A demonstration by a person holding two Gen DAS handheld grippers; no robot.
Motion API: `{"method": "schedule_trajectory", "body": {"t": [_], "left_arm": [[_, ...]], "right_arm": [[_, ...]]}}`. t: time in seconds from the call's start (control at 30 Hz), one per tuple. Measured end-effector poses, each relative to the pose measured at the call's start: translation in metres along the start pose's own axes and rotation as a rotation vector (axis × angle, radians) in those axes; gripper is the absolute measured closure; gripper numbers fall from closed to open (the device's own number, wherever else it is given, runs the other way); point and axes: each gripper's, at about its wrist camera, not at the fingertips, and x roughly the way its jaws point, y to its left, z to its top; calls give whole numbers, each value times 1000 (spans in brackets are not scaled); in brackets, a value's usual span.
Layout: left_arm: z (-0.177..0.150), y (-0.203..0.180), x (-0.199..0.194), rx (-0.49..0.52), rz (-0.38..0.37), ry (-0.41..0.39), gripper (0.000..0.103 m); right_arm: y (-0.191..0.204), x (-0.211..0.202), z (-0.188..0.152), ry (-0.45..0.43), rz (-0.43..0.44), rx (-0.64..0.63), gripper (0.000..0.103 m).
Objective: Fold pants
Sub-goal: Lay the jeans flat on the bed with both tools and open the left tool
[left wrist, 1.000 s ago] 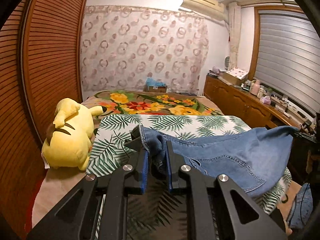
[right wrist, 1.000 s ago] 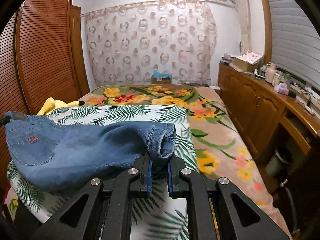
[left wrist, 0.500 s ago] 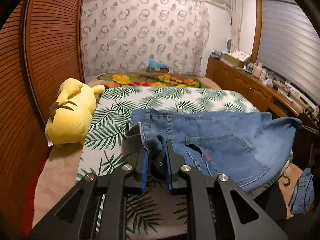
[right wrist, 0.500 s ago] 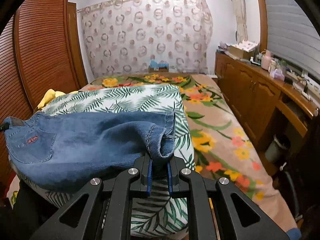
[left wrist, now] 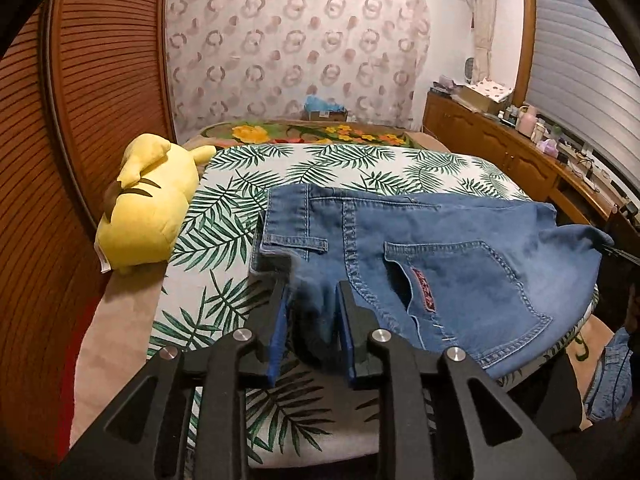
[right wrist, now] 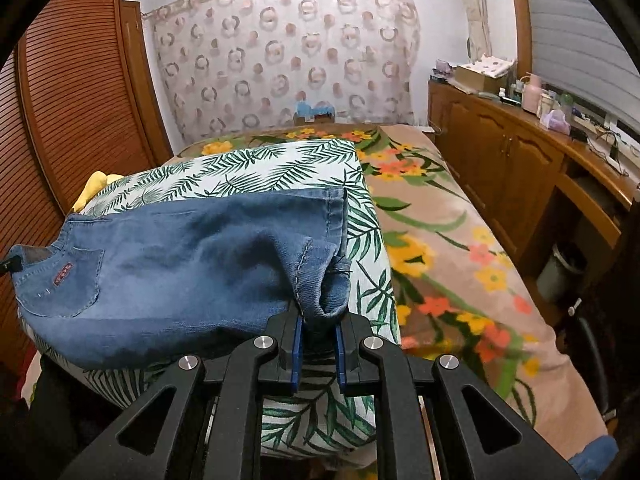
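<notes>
A bedroom in a home.
A bed with a floral blanket fills the middle of the frame, a yellow plush toy at its left edge; louvered wardrobe doors stand at left, a patterned curtain hangs at upper center, and a wooden sideboard cluttered with bottles and boxes runs along the right.
</notes>
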Motion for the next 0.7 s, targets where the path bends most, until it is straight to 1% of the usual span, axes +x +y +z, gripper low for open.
{"method": "schedule_trajectory", "body": {"t": [0.03, 0.07, 0.1, 0.17, 0.2, 0.23, 0.37, 0.4, 0.53, 0.6, 0.7], "left_arm": [[0, 0, 0, -3, -7, 3, 73], [-1, 0, 0, -6, -13, 5, 65], [-1, 0, 0, -7, -20, 3, 60], [-1, -1, -1, -7, -37, -2, 41], [-1, -2, -2, -8, -42, -2, 34], [-1, -3, -2, -9, -44, -6, 21], [-3, -11, 3, 0, -54, -9, 17], [-4, -14, 6, 1, -57, -3, 17], [-10, -28, 14, 3, -104, -4, 17], [-12, -39, 18, 28, -124, 4, 17], [-13, -55, 24, 68, -123, 11, 17]], "right_arm": [[0, 0, 1, 0, 0, -1, 91], [0, -1, -1, 0, 1, -1, 91], [1, -2, -4, 0, 0, -1, 91], [0, -2, -6, -2, -3, -3, 91], [0, -2, -8, -3, -4, -1, 91], [0, -3, -9, -4, -2, 2, 91], [-1, -2, -12, -10, 11, 12, 91], [-1, -2, -14, -13, 20, 15, 89], [-2, -4, -15, -11, 22, 22, 87], [-2, -5, -15, -14, 28, 28, 86], [0, -7, -14, -25, 39, 35, 81]]}}
